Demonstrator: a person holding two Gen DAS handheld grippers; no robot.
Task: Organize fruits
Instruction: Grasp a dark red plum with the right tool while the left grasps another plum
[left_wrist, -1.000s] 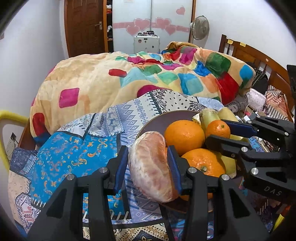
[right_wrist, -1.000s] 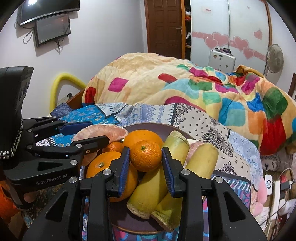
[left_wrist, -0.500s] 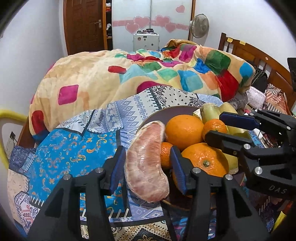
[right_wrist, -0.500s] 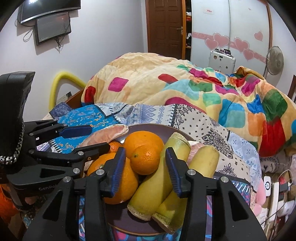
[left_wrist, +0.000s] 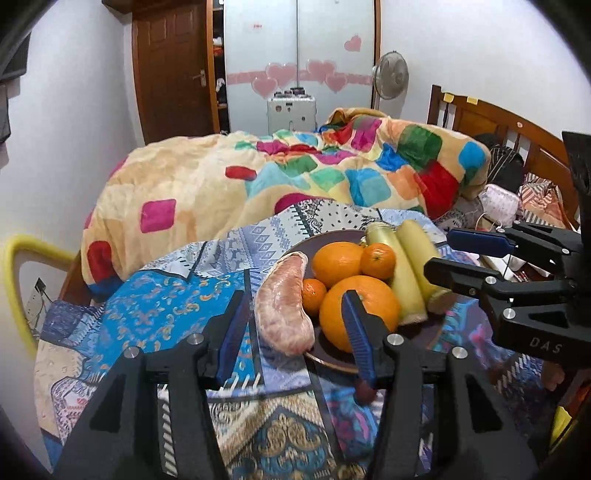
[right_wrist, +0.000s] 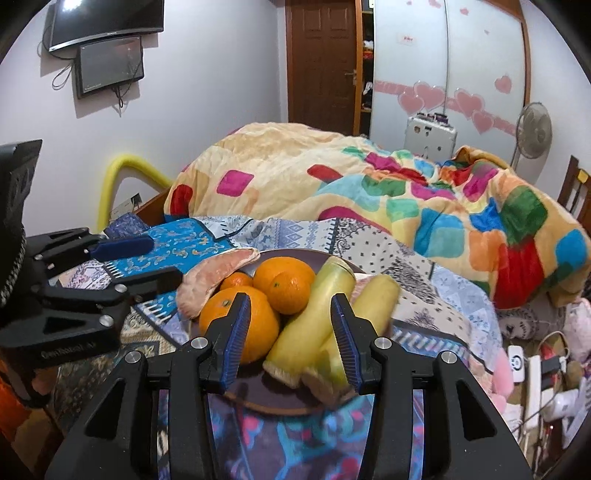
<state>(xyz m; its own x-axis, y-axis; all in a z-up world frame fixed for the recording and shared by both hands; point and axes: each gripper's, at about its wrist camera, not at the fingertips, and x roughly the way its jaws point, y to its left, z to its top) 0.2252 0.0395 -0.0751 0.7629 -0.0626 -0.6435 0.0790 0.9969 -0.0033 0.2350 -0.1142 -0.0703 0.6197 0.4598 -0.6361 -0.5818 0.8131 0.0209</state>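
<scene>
**A:** Where is the fruit?

**B:** It all sits on a dark round plate (left_wrist: 334, 363) resting on a patterned blue bedspread (left_wrist: 162, 306). At the plate's left edge lies a peeled pink pomelo segment (left_wrist: 282, 306), its near end hanging over the rim. Beside it, to the right, is a big orange (left_wrist: 373, 299) at the near side, with a small mandarin (left_wrist: 313, 293) tucked between the two. Farther back there is a second large orange (left_wrist: 337, 262) with another mandarin (left_wrist: 377, 260) touching its right side. Two pale yellow, peeled stalk-like pieces (right_wrist: 314, 321) lie side by side along the plate's right half.

**A:** And the tools?

**B:** The left gripper (left_wrist: 293, 336) is spread wide, holding nothing; the pomelo segment's near end lies in the gap between its blue pads (left_wrist: 231, 334), clear of both. The right gripper (right_wrist: 291, 338) is likewise released, its pads apart, with the near ends of the yellow pieces and part of the big orange seen between them, nothing clamped.

**A:** What surrounds it?

**B:** Beyond the plate, a cream quilt with coloured squares (right_wrist: 332, 177) is heaped on the bed. Far off stand a brown door (right_wrist: 321, 62), a wardrobe with pink hearts (right_wrist: 443, 74) and a fan (right_wrist: 532, 134).
</scene>
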